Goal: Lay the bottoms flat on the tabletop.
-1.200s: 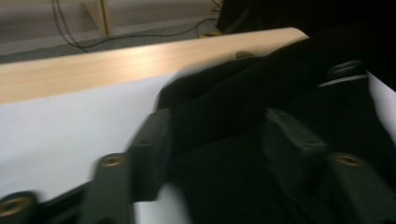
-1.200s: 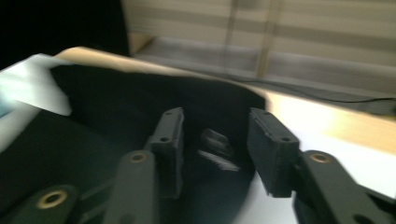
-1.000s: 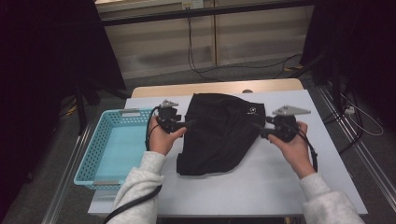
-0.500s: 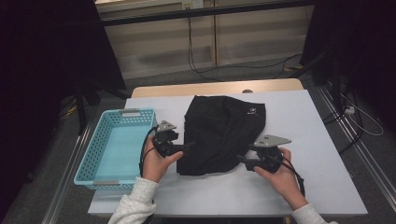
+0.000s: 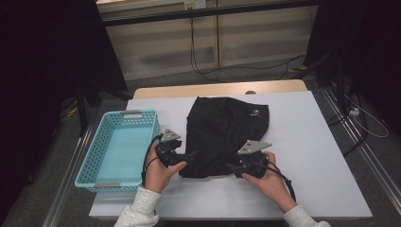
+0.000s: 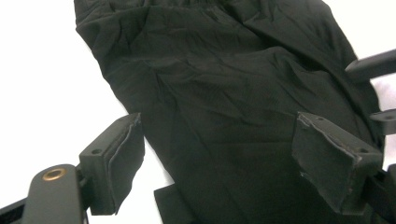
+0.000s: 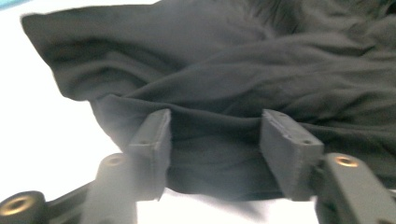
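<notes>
Black garment (image 5: 227, 135) spread on white tabletop (image 5: 307, 151), near hem toward person, far part reaching toward tabletop's far edge; small pale mark near its far right side. Blue basket (image 5: 144, 120) just left of tabletop's near left area, well clear of cloth.

Left gripper (image 5: 188, 154) at garment's near left corner, held in left hand (image 5: 158, 172). Fingers (image 6: 114, 163) standing wide in left gripper view, cloth lying between and beyond them, pads not pressing on it. Jaws just opened a little further.

Right gripper (image 5: 230, 166) at near right part of hem, held in right hand (image 5: 269, 179). Fingers (image 7: 152, 149) set astride folded hem edge in right gripper view, a rolled fold of cloth between them. Jaws just been closing, gaps showing between pads and cloth; picture somewhat blurred, so contact at inner faces perhaps not to be ruled out.

Both grippers pointing inward toward each other across hem, cables trailing back toward wrists. Grey sleeves entering from bottom of high view.
</notes>
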The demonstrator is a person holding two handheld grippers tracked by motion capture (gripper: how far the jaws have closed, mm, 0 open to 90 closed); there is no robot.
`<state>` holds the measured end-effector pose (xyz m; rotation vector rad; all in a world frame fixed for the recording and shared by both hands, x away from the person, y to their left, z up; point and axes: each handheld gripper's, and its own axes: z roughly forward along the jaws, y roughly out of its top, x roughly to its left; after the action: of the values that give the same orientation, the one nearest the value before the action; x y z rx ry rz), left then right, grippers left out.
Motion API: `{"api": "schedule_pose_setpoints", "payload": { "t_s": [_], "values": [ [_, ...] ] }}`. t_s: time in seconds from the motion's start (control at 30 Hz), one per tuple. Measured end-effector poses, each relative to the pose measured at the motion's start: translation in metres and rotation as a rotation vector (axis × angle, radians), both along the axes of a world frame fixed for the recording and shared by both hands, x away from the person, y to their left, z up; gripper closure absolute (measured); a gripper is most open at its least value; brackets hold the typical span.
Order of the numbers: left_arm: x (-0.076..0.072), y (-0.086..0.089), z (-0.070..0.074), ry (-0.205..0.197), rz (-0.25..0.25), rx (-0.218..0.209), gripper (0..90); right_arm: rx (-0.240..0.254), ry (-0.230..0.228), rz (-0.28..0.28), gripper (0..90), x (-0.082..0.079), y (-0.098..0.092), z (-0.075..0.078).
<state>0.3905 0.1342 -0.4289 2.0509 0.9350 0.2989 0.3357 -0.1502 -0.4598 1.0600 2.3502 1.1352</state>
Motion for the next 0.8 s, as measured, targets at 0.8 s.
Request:
{"api": "schedule_pose_setpoints", "payload": {
  "t_s": [0.8],
  "values": [
    [-0.005,-0.009,-0.004,0.008,-0.033,-0.009,18.3,0.047,-0.040,0.039,58.0,-0.011,-0.022,0.007]
  ]
}}
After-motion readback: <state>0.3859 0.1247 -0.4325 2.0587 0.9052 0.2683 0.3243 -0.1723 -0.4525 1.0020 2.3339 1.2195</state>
